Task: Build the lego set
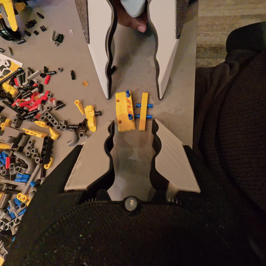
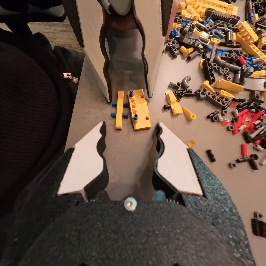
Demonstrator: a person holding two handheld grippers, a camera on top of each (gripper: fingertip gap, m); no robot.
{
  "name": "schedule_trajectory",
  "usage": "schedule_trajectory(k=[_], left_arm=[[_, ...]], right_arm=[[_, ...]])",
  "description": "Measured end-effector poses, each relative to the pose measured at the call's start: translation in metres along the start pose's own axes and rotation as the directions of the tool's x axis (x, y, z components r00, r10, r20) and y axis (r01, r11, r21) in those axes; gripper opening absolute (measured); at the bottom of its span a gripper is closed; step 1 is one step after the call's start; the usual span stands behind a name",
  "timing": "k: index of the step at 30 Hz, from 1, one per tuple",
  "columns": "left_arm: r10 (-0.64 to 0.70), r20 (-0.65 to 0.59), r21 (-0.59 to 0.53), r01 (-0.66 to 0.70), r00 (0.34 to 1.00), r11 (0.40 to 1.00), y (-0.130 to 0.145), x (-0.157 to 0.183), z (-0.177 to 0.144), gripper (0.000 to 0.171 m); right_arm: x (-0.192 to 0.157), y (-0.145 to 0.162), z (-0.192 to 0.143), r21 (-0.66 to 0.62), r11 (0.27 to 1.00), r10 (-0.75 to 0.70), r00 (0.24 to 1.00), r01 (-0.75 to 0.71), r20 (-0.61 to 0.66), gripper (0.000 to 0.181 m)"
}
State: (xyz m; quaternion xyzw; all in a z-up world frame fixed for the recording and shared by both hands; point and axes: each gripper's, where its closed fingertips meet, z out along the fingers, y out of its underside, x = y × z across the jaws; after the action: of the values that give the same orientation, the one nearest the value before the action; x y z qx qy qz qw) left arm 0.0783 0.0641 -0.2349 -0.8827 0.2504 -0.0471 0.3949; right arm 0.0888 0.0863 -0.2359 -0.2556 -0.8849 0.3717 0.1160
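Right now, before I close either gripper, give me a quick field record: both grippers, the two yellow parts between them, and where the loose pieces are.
left gripper: open, empty, fingers facing the parts
right gripper: open, empty, opposite the left
yellow panel: flat on table, two blue pins upright in its hole row
yellow beam: flat beside the panel, apart from it, two blue pins through it crosswise
parts' place: on the table between the two grippers' fingertips
loose pile: farther from the table's near edge

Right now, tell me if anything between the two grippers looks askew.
Slightly: the yellow panel with two upright blue pins lies skewed against the thin yellow beam crossed by two blue pins, so they don't line up.
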Motion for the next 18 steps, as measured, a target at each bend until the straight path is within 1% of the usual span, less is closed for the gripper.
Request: schedule_trajectory(k=[6, 11, 18], left_arm=[[0.006, -0.031, 0.005, -0.006, 0.999, 1.000, 0.0004, 0.0024, 0.0001, 0.045], [0.012, -0.055, 0.006, -0.012, 0.998, 1.000, 0.0003, 0.0036, 0.0007, 0.042], [0.009, -0.073, 0.001, -0.009, 0.997, 1.000, 0.0010, 0.0034, 0.0009, 0.042]], right_arm=[[0.0041, -0.0012, 0.0002, 0.005, 1.000, -0.015, 1.000, 0.015, 0.010, 0.058], [-0.0016, -0.0033, 0.0015, 0.009, 0.999, -0.044, 0.999, 0.044, 0.030, 0.042], [-0.0025, -0.0034, 0.0015, 0.010, 0.999, -0.045, 0.999, 0.044, 0.030, 0.038]])
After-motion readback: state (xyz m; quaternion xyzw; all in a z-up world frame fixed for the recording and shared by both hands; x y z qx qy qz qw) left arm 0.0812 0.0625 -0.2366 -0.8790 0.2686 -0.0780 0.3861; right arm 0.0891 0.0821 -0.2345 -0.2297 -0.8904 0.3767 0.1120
